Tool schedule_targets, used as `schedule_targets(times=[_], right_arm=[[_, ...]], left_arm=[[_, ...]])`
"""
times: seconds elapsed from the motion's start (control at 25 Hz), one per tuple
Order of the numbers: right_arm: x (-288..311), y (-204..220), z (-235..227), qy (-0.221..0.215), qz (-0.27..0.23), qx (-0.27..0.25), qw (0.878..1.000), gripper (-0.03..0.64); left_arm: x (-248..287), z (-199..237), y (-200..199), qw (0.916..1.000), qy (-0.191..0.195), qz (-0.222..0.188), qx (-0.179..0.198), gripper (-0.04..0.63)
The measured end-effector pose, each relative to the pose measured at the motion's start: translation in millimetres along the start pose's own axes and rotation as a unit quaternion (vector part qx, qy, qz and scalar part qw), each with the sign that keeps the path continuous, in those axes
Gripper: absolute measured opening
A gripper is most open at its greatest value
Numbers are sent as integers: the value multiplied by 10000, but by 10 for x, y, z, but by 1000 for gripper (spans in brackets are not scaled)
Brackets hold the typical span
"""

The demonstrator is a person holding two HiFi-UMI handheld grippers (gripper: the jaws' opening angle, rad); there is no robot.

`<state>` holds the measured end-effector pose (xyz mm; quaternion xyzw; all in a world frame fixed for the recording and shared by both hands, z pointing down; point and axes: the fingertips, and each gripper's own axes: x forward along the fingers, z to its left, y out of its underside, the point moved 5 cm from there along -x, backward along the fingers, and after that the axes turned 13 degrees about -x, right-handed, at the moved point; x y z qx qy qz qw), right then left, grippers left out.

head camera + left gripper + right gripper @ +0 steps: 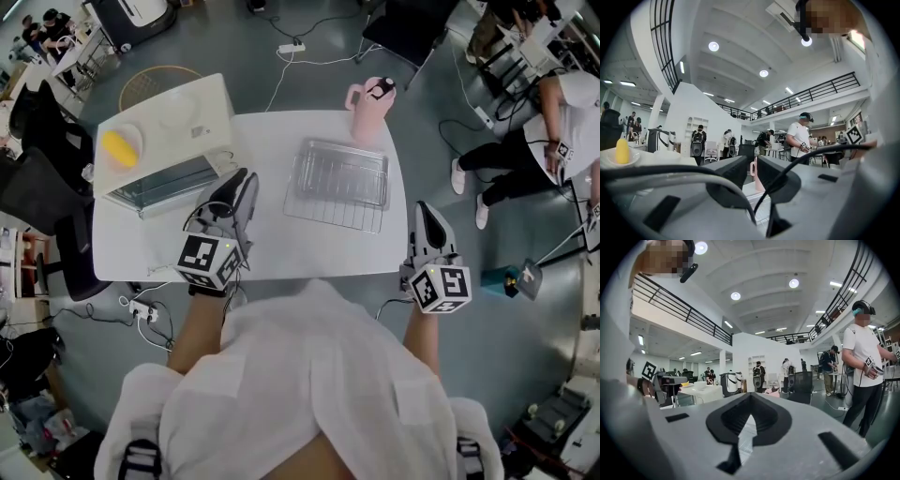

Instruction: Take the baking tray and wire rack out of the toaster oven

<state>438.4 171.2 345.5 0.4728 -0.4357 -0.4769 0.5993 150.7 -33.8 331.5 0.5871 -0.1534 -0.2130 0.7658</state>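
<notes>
The metal baking tray [342,169] and the wire rack [330,212] lie together on the white table [272,141], right of its middle. The white toaster oven [164,117] stands at the table's left end, its front [167,185] facing the near edge. My left gripper [246,178] hovers between the oven and the tray, its jaws a narrow gap apart with nothing in them [752,164]. My right gripper [424,208] hangs off the table's right near corner with its tips together and nothing held [750,397]. A strip of the rack [744,433] shows below those tips.
A plate with a yellow object [122,148] sits on the oven's top. A pink jug [368,105] stands at the table's far edge behind the tray. Black chairs [42,178] crowd the left side. Cables and a power strip [142,310] lie on the floor. A seated person [548,141] is at right.
</notes>
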Motion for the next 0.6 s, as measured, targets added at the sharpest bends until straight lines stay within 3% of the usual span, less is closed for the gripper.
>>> schedule_targets(times=[0.6], right_arm=[[-138, -42, 33, -105, 30, -159, 9998, 2]], left_arm=[[-167, -50, -55, 9999, -131, 20, -93, 63]])
